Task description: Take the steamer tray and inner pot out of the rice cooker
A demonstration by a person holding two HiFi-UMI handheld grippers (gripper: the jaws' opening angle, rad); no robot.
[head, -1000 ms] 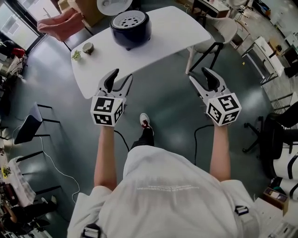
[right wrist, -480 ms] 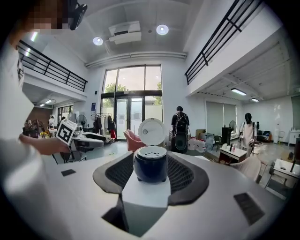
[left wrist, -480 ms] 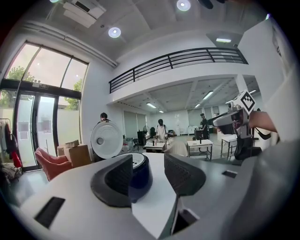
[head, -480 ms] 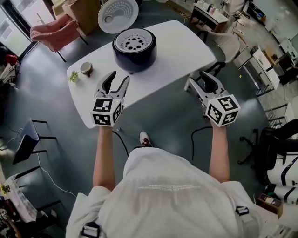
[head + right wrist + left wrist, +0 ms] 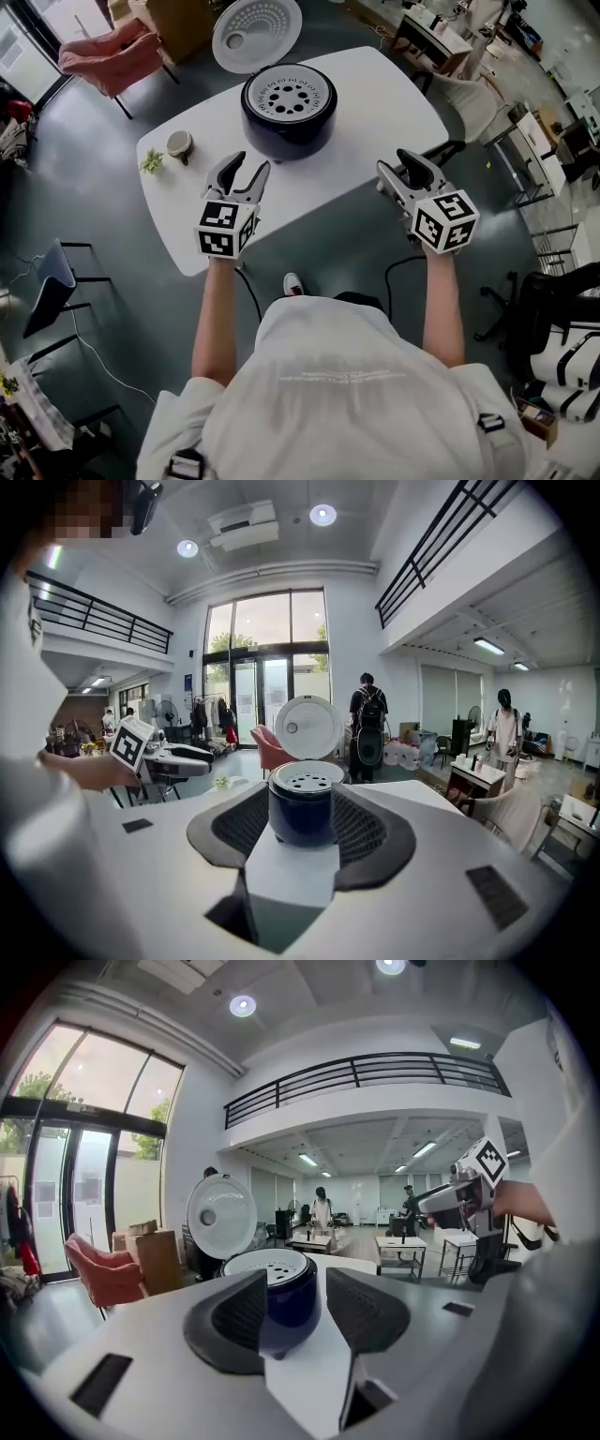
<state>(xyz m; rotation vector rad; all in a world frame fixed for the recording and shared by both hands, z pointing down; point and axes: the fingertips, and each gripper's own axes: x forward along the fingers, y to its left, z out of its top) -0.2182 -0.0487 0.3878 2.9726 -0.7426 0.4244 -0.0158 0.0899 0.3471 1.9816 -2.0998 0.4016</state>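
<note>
Rice cooker (image 5: 289,108), dark blue, upright on the far half of the white bench (image 5: 375,103), its round lid (image 5: 256,33) swung up and back. The white steamer tray (image 5: 289,94), pierced with holes, sits in the cooker's mouth, about level with the rim.

Both tools point towards the cooker from the bench's near side, well apart from it and touching nothing. The left tool (image 5: 246,166) lies over the bench, below and left of the cooker in the head view. Its jaws stand wide and are closing, with nothing gripped; the cooker shows through the gap, some way ahead. The right tool (image 5: 394,161) lies at the bench edge, to the cooker's right. Its jaws are likewise apart and closing on nothing.

Left of the cooker on the bench: a small cup (image 5: 178,143) and a sprig of green plant (image 5: 151,162).

Surroundings: dark grey floor (image 5: 122,281), a pink armchair (image 5: 103,56) and a cardboard box (image 5: 178,23) beyond the bench, tall windows (image 5: 267,667), an upper gallery with a black railing (image 5: 356,1077).
</note>
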